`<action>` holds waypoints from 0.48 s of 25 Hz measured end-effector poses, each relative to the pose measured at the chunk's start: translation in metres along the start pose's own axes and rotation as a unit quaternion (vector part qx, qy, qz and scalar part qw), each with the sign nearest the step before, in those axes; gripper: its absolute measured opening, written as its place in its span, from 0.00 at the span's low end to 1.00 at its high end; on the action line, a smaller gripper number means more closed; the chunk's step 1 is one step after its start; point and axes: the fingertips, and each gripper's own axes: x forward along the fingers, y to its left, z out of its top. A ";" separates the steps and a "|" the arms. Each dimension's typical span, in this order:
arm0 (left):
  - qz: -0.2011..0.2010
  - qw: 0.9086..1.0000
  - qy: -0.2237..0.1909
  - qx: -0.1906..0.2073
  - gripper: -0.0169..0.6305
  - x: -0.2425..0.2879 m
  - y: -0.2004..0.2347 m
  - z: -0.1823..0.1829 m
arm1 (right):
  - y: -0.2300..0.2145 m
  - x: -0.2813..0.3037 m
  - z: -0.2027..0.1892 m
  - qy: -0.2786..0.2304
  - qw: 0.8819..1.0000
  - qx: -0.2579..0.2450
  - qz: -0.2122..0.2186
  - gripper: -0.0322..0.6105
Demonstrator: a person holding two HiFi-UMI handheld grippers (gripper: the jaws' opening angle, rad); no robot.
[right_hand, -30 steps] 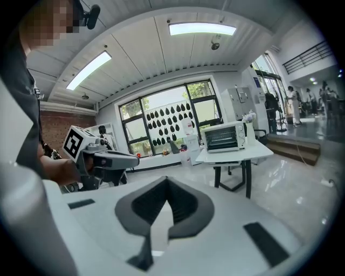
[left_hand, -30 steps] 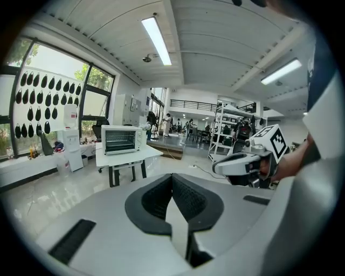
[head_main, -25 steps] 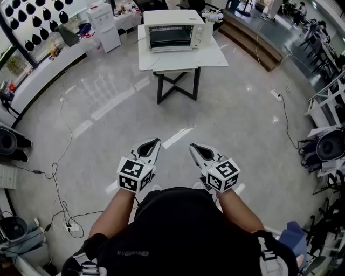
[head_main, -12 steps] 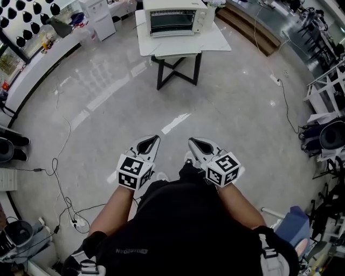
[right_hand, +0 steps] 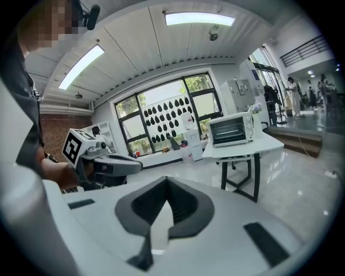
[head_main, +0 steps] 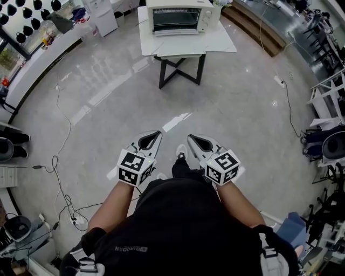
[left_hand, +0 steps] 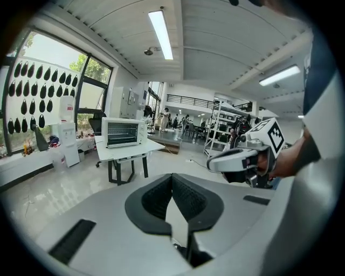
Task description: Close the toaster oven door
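The white toaster oven (head_main: 182,16) stands on a white table (head_main: 186,47) far ahead across the floor. Its glass door looks upright against the front. It also shows small in the left gripper view (left_hand: 124,132) and in the right gripper view (right_hand: 230,129). My left gripper (head_main: 157,133) and right gripper (head_main: 190,137) are held side by side close in front of the person's body, far from the oven. Both are shut with nothing between the jaws. Each also shows in its own view: the left gripper (left_hand: 172,176) and the right gripper (right_hand: 166,179).
The table stands on dark crossed legs (head_main: 180,70). A white counter (head_main: 38,59) and a water dispenser (head_main: 102,13) line the left side. Cables (head_main: 59,161) trail over the glossy floor at left. Wooden steps (head_main: 259,27) and metal racks (head_main: 329,91) are at the right.
The oven and table have slid up the head view and grown slightly larger as the person walks nearer. A foot now shows between the grippers, which keep their place and stay shut.
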 end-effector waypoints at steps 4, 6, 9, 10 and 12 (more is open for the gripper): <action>0.019 1.000 0.003 -0.004 0.03 0.021 0.028 0.018 | -0.027 0.021 0.027 -0.009 1.000 -0.011 0.007 0.05; 0.023 1.000 -0.005 -0.004 0.03 0.037 0.038 0.036 | -0.045 0.030 0.040 -0.012 1.000 -0.011 0.009 0.05; 0.024 1.000 -0.015 -0.002 0.03 0.059 0.051 0.062 | -0.067 0.044 0.060 -0.021 1.000 -0.016 0.017 0.05; 0.026 1.000 -0.016 -0.004 0.03 0.066 0.056 0.068 | -0.073 0.049 0.067 -0.023 0.999 -0.020 0.019 0.05; 0.031 0.999 -0.015 -0.010 0.03 0.080 0.063 0.077 | -0.087 0.055 0.078 -0.027 0.999 -0.025 0.024 0.05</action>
